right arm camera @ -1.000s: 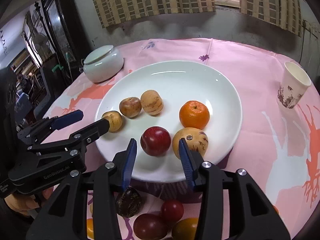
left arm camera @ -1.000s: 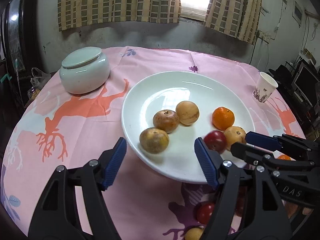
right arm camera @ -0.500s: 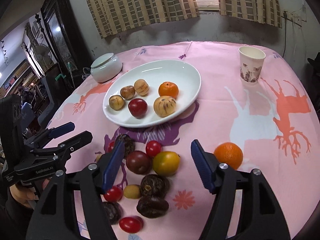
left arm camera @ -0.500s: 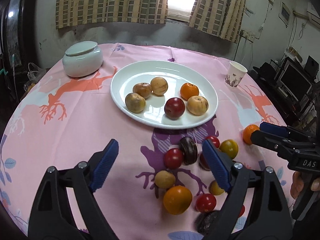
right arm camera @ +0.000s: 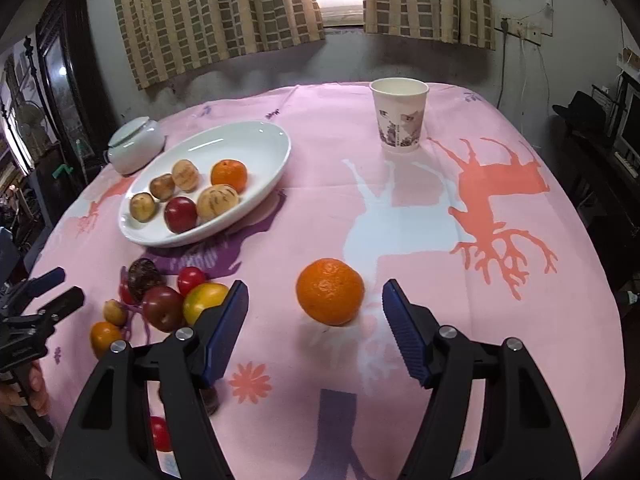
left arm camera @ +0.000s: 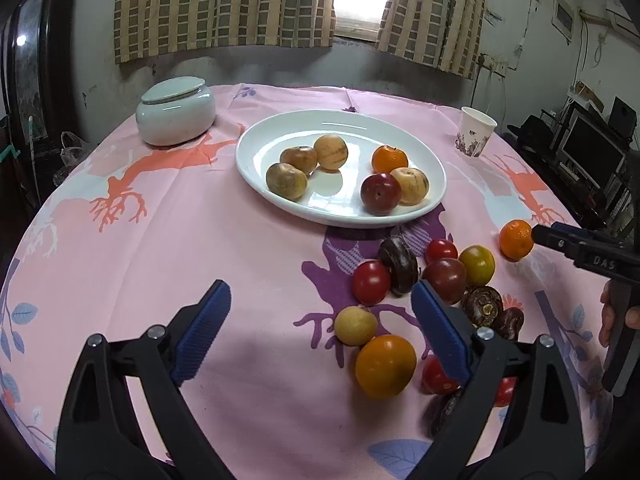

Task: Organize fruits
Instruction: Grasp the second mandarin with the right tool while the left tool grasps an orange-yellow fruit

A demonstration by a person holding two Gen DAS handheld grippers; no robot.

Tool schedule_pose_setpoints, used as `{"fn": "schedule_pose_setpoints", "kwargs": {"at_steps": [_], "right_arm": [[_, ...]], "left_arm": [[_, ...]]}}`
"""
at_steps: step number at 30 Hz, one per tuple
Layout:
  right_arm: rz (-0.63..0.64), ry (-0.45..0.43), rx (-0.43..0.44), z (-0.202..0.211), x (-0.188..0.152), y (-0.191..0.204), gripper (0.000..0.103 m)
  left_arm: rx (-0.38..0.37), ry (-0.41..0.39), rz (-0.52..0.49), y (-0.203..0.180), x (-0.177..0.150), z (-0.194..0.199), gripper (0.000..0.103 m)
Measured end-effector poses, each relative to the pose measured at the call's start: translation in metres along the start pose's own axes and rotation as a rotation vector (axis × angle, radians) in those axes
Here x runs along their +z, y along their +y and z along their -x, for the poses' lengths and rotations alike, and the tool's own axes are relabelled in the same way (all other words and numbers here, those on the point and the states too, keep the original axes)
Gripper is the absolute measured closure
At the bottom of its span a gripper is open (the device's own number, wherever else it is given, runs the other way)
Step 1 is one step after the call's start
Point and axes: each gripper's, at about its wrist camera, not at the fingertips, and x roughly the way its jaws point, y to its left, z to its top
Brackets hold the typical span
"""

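Note:
A white oval plate [left arm camera: 256, 140] holds several fruits: three brownish ones, a tangerine [left arm camera: 389, 159], a red plum [left arm camera: 380, 193] and a pale striped fruit. In front of it on the pink cloth lies a loose pile of tomatoes and dark wrinkled fruits [left arm camera: 444, 280]. My left gripper [left arm camera: 320, 292] hovers over the pile's near left side with its jaws opening; a pale yellow fruit [left arm camera: 355, 325] shows between them, untouched. My right gripper [right arm camera: 315, 286] stands open. A lone orange [right arm camera: 330, 298] lies just ahead between its fingers, clear of both pads.
A lidded pale ceramic jar [left arm camera: 174, 114] stands at the back left and a paper cup [right arm camera: 400, 120] at the back right. The round table's edge curves close on all sides. Dark furniture and a monitor [left arm camera: 592, 152] stand beyond the right edge.
Both grippers have drawn back from the plate to the near side of the table. The left jaws have spread wider. The right gripper has opened and swung right to face the lone orange.

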Motion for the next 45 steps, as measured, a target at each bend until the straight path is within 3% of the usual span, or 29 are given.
{"fn": "schedule_pose_setpoints", "kwargs": {"at_steps": [5,8,9,10,12,22,29,31,33,37,40,43,45], "right_arm": [[0.056,0.061,-0.123,-0.03,-0.007,0.005,0.033],[0.06,0.077,-0.148,-0.044,-0.009,0.005,0.034],[0.058,0.074,-0.149,-0.048,-0.009,0.005,0.042],[0.06,0.084,-0.139,-0.053,-0.011,0.004,0.058],[0.047,0.085,-0.107,-0.054,-0.011,0.003,0.06],[0.033,0.056,-0.005,-0.021,-0.007,0.008,0.06],[0.044,0.078,0.001,-0.023,-0.008,0.012,0.06],[0.034,0.084,0.009,-0.023,-0.009,0.011,0.06],[0.037,0.081,0.009,-0.022,-0.008,0.012,0.06],[0.036,0.083,0.03,-0.021,-0.009,0.012,0.06],[0.038,0.087,0.034,-0.021,-0.009,0.014,0.06],[0.041,0.088,0.038,-0.02,-0.009,0.015,0.06],[0.046,0.088,0.04,-0.019,-0.009,0.016,0.06]], "left_arm": [[0.01,-0.006,0.002,-0.001,-0.004,-0.002,0.008],[0.016,0.011,-0.035,-0.007,-0.007,-0.006,0.008],[0.017,0.011,-0.043,-0.008,-0.008,-0.006,0.008],[0.015,0.011,-0.052,-0.01,-0.008,-0.007,0.008],[0.01,0.022,-0.07,-0.013,-0.01,-0.009,0.008],[0.011,0.116,-0.098,-0.021,-0.021,-0.018,0.008],[-0.023,0.174,-0.058,-0.023,-0.029,-0.02,0.008],[-0.021,0.155,-0.046,-0.023,-0.033,-0.019,0.008],[-0.018,0.149,-0.057,-0.025,-0.033,-0.017,0.01],[-0.063,0.152,-0.075,-0.029,-0.032,-0.013,0.028],[-0.045,0.128,-0.125,-0.036,-0.035,-0.008,0.032],[-0.075,0.136,-0.146,-0.04,-0.037,-0.004,0.044],[-0.09,0.142,-0.145,-0.039,-0.039,-0.004,0.047]]}}
